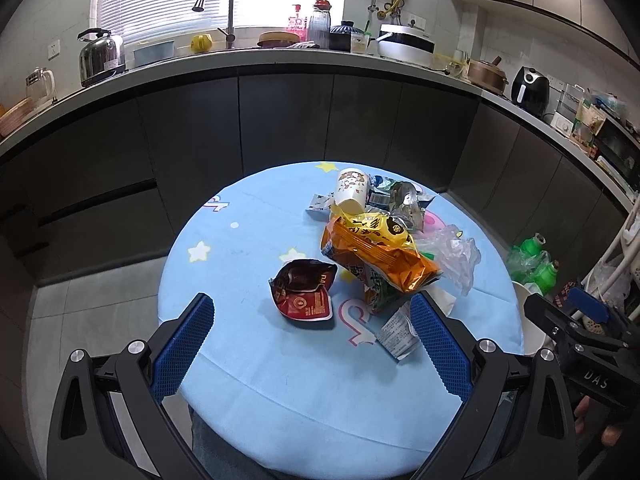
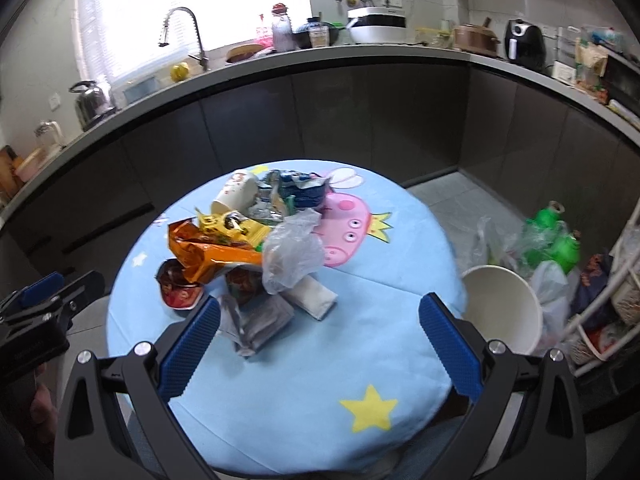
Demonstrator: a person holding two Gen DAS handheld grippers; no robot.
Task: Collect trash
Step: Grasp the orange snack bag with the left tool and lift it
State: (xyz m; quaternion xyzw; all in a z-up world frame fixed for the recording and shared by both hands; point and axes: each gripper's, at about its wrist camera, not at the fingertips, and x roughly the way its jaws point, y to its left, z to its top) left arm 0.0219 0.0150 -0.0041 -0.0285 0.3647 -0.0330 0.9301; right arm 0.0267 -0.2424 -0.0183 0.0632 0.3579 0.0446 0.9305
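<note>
From the left wrist camera, the left gripper (image 1: 312, 344) is hovering over the near edge of the round blue tabletop (image 1: 256, 384), its blue-padded fingers (image 1: 182, 350) spread wide and gripping nothing. A dark red wrapper (image 1: 303, 295) is lying flat between and just beyond them, apart from both pads. Behind it to the right, the trash pile is sitting on the tabletop: an orange snack bag (image 1: 380, 252) is leaning over smaller packets, a paper cup (image 1: 351, 194) is lying on its side at the far end, and a clear plastic bag (image 1: 456, 254) is resting against the bag's right side. The right gripper (image 1: 588, 320) is showing at the right edge.

From the right wrist camera, the right gripper (image 2: 320, 332) is also holding its fingers (image 2: 450, 346) wide apart (nothing between them). The orange bag and the plastic bag (image 2: 294, 254) are sitting ahead of it to the left, with a white bucket (image 2: 500, 308) standing on the floor just beside the tabletop's right rim.
</note>
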